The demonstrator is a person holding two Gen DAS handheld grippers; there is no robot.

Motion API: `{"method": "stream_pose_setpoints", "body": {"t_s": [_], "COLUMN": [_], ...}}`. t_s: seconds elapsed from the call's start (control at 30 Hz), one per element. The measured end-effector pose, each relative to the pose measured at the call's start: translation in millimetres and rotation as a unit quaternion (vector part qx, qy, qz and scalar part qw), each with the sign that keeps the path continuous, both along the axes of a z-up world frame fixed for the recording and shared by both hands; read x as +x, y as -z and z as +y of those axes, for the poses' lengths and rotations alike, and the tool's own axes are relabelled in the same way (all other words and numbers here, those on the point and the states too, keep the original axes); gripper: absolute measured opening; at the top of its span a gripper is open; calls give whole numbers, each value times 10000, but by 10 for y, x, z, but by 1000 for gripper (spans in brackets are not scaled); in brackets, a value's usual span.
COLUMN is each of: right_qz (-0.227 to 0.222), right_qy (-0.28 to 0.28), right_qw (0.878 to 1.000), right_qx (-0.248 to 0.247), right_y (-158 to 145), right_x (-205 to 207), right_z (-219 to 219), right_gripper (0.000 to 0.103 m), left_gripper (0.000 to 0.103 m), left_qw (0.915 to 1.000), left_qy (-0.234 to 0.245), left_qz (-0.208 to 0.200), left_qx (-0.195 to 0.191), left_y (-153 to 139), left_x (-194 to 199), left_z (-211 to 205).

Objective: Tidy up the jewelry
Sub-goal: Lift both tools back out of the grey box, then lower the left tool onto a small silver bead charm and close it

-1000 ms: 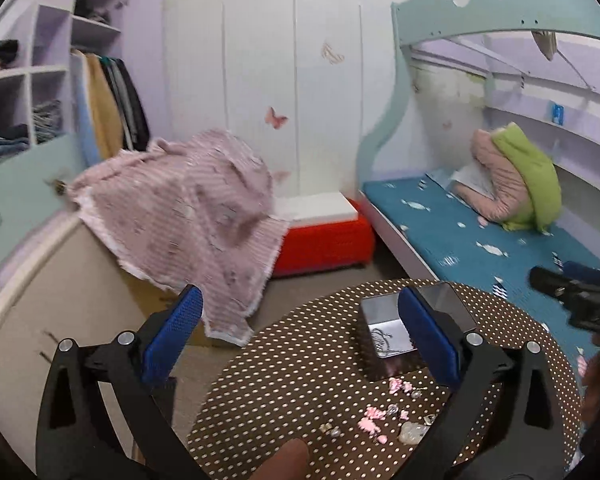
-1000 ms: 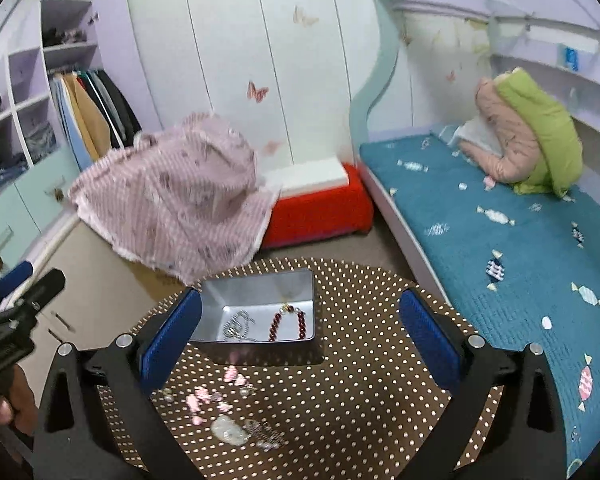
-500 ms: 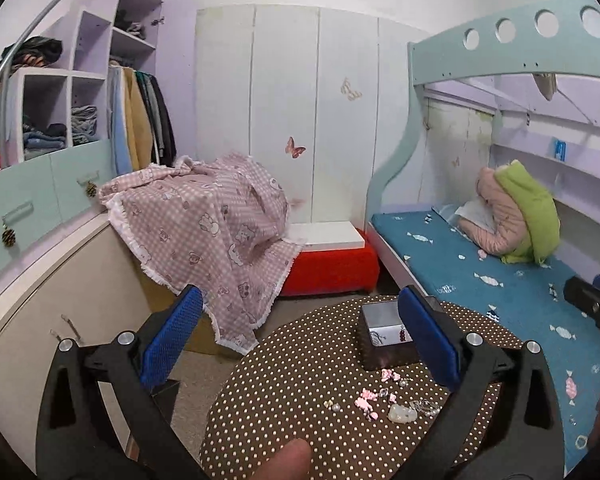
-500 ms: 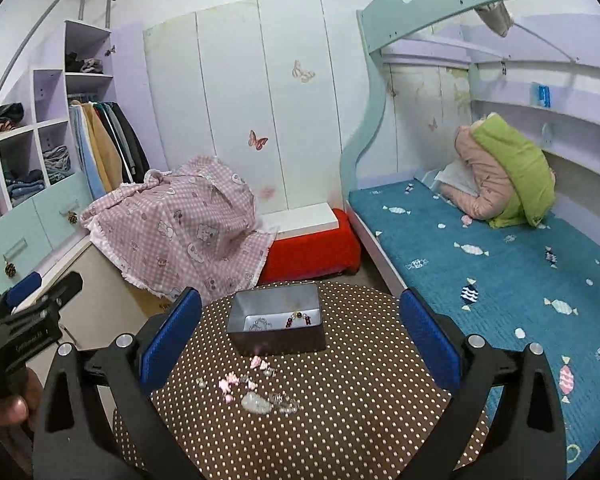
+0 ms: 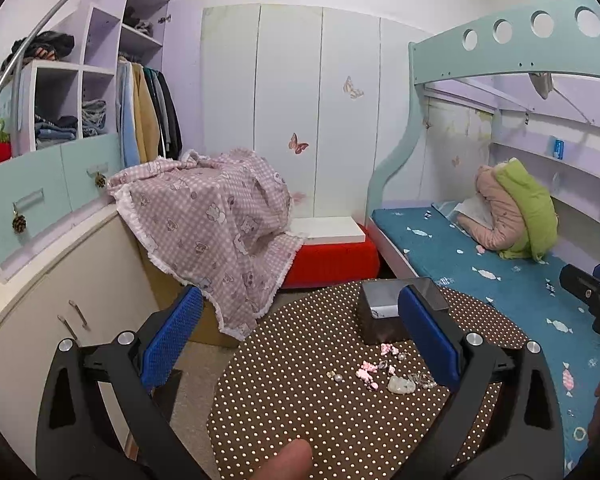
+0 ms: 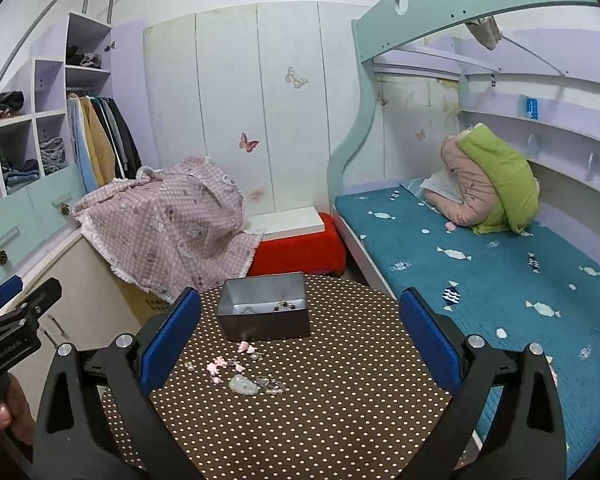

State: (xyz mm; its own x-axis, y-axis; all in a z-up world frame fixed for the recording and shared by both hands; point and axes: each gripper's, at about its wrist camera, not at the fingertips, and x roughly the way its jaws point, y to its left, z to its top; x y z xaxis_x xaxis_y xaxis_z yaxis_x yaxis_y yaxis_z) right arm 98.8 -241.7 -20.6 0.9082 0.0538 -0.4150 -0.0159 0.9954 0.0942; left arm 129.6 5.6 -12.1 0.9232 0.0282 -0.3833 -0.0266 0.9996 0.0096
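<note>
Left gripper (image 5: 300,344): jaws wide apart, empty, above the table's near edge.
Right gripper (image 6: 300,340): spread wide, empty.
Tin box (image 6: 265,306): near the table's (image 6: 340,408) far edge.
Loose jewelry (image 6: 242,374): mid-table, bare cloth around it.

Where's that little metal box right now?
In the right wrist view the box sits at the far side of the dotted table, just beyond the loose jewelry, with the red bench behind it.
</note>
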Motion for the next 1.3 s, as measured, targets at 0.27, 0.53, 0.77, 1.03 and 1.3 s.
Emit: {"method": "stream_pose_setpoints", "body": {"t_s": [0.27, 0.53, 0.77, 1.03, 1.3], "right_qz": [87, 150, 430, 917, 1302], "right_qy": [-3, 9, 68, 42, -15], "right_qw": [9999, 9999, 9990, 9957, 9915], "right_qx": [-54, -67, -65, -72, -47], "right_y": [41, 78, 237, 540, 798], "right_x": [21, 80, 201, 385, 557], "right_z": [34, 41, -13, -65, -78], "right_gripper": [95, 95, 95, 95, 95], "left_gripper": [98, 98, 98, 98, 98], "left_qw": [9998, 9997, 9982, 9911, 9786], "left_qy": [38, 31, 90, 235, 456], "left_qz": [165, 246, 598, 1301, 1986], "left_qx": [-65, -39, 34, 142, 289], "left_y": [140, 225, 490, 1085, 1706], "left_x": [54, 147, 377, 765, 1211], "left_z": [46, 76, 95, 50, -57]}}
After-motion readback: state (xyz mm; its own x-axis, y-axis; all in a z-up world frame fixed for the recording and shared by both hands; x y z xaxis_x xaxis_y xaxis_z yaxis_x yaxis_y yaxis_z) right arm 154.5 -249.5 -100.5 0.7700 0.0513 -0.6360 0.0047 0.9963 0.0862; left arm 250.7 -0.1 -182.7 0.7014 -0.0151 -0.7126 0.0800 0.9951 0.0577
